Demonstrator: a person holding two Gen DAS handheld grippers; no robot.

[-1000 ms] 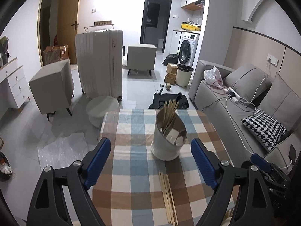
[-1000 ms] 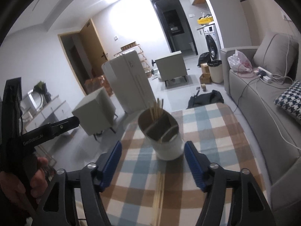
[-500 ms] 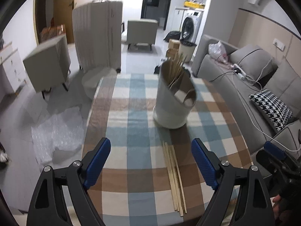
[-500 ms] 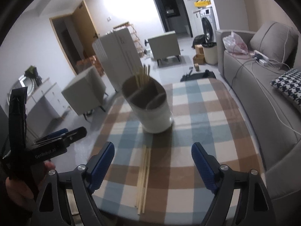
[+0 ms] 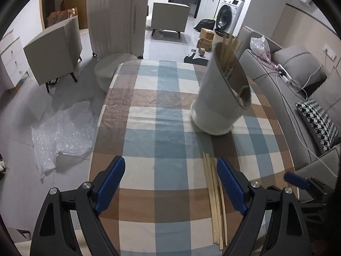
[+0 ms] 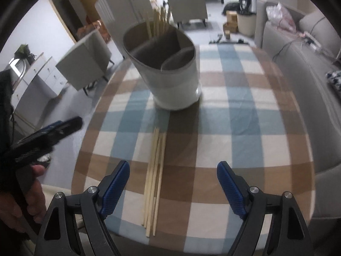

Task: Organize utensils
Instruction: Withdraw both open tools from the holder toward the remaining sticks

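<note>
Right wrist view: right gripper (image 6: 173,186) fingers, just spread wider, now hang lower over the chopsticks (image 6: 155,177), nothing pinched

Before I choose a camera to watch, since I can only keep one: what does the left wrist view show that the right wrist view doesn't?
Left wrist only: bubble wrap on the floor.
Right wrist only: the utensil holder's divided inside, and the person's hand on the left hand-held gripper.
Both: loose chopsticks on the checked tablecloth, and more standing in the holder.
</note>
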